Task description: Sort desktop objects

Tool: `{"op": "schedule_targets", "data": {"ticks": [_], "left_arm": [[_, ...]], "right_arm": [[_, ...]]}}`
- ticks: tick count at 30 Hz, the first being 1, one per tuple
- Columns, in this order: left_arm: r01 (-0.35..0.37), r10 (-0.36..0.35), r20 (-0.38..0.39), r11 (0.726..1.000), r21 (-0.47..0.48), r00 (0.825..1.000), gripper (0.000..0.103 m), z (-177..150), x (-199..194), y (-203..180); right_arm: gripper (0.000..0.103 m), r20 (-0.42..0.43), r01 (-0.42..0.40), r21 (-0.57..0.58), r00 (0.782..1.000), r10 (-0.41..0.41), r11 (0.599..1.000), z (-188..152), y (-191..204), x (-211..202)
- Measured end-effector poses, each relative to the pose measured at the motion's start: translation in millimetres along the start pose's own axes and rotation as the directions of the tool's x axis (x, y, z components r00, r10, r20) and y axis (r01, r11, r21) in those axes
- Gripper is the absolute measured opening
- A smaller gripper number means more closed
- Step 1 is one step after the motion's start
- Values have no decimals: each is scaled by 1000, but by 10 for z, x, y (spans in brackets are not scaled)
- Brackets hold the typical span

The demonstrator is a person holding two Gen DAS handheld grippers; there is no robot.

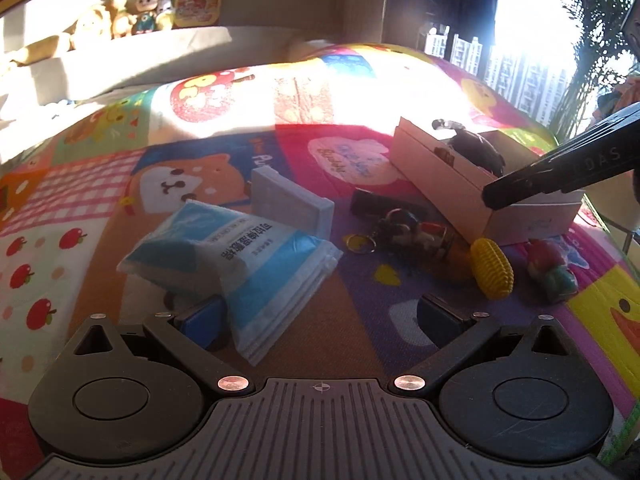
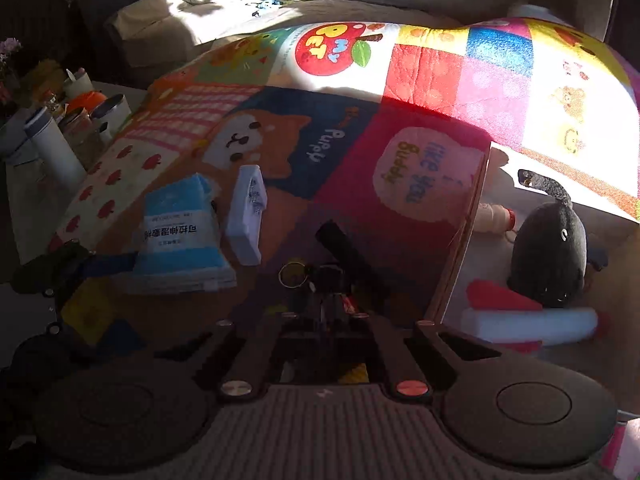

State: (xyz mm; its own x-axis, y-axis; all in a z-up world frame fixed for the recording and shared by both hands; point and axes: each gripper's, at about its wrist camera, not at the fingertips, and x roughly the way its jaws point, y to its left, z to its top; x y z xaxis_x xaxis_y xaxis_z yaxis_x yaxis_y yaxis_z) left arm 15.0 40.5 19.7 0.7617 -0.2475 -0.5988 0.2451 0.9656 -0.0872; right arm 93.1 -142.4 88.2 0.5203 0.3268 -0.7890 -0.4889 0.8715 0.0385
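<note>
On the colourful play mat [image 1: 120, 184] lie a blue-and-white packet [image 1: 240, 264], a pale grey box [image 1: 292, 200], a black bar [image 1: 376, 202], a keychain with figures [image 1: 408, 232], a yellow corn toy [image 1: 492, 268] and a red-green toy [image 1: 552, 276]. My left gripper [image 1: 320, 320] is open over the mat, its left pad [image 1: 200, 324] beside the packet's edge. My right gripper [image 1: 490, 196] hovers above the near corner of the white storage box [image 1: 440, 176]. In the right wrist view the right gripper [image 2: 332, 308] is shut in deep shadow, with the key ring [image 2: 294, 274] just ahead of it. I see nothing clamped.
The storage box [image 2: 464, 236] holds a black plush [image 2: 548, 248], a small bottle [image 2: 496, 216] and a red-and-white item [image 2: 528, 320]. Cups and flasks [image 2: 60, 136] crowd a side table to the left of the mat. Dolls [image 1: 120, 20] line a ledge behind.
</note>
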Motion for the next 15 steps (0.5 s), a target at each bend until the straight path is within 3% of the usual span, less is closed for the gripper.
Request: {"op": "schedule_targets", "data": {"ticks": [4, 6, 7, 8, 11, 15], "left_arm": [[17, -16, -11, 999, 43, 1000, 103, 13, 6, -184], [30, -30, -9, 997, 73, 1000, 103, 25, -6, -299], [39, -38, -5, 995, 90, 999, 103, 31, -15, -359], [50, -50, -2, 993, 109, 999, 103, 39, -24, -422], [100, -101, -2, 978, 181, 995, 103, 60, -29, -643], [129, -136, 11, 961, 245, 991, 103, 92, 36, -911]], "right_arm": [[10, 124, 80, 52, 989, -86, 995, -354, -206, -389], [29, 150, 131, 91, 978, -143, 987, -551, -335, -436], [47, 160, 150, 116, 973, -168, 982, -651, -395, -444], [56, 169, 177, 143, 965, -200, 974, -781, -472, -432], [60, 185, 262, 194, 937, -297, 946, -1102, -578, -395], [72, 218, 224, 328, 927, -304, 918, -1434, -750, -425]]}}
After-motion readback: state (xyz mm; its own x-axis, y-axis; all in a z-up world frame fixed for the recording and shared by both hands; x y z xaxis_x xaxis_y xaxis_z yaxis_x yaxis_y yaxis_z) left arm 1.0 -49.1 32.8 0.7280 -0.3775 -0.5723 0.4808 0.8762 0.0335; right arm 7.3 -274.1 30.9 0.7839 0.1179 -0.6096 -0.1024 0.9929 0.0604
